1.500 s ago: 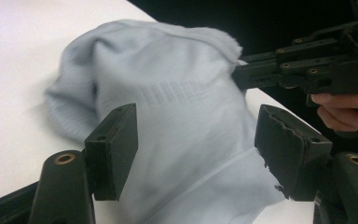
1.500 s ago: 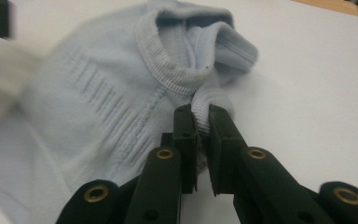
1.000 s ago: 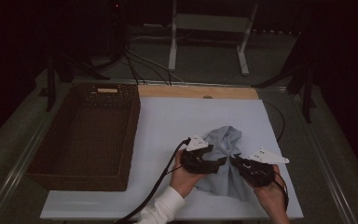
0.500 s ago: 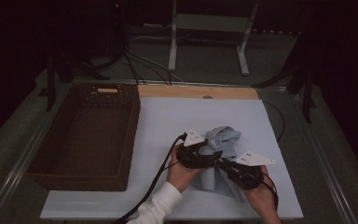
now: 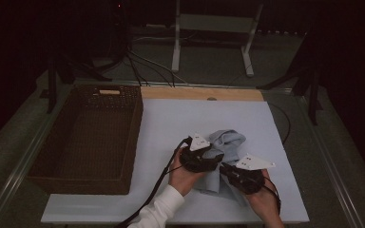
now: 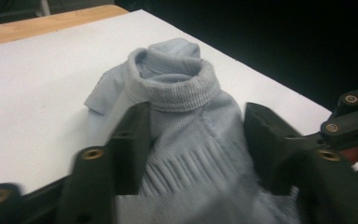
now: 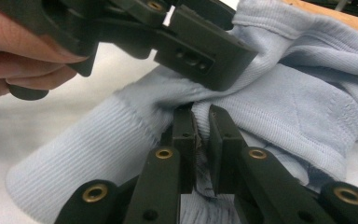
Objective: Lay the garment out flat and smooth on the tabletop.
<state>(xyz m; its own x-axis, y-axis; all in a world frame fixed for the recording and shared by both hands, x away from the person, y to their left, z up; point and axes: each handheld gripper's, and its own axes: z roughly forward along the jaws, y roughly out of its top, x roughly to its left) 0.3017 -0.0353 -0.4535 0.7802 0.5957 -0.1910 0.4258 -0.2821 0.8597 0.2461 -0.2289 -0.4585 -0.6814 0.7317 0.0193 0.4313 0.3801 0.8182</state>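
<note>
- Dark room round a white worktop point(image 5: 171, 123); wicker basket point(image 5: 88, 135) at left of frame, wood strip point(image 5: 202, 93) along far edge.
- Pale blue knit garment point(image 5: 225, 142) sits bunched at centre-right, under both grippers.
- Right gripper point(image 7: 201, 135): jaws pinched together on a fold of the knit.
- Left gripper point(image 6: 196, 140): jaws have just been closing, cloth between them, pads not yet pressing.
- Step, as I judge: folding or gathering. Next: left closes on the cloth, then lift w/ both.
- Room: bare worktop above and left; near edge close to the hands; basket rim well apart.
</note>
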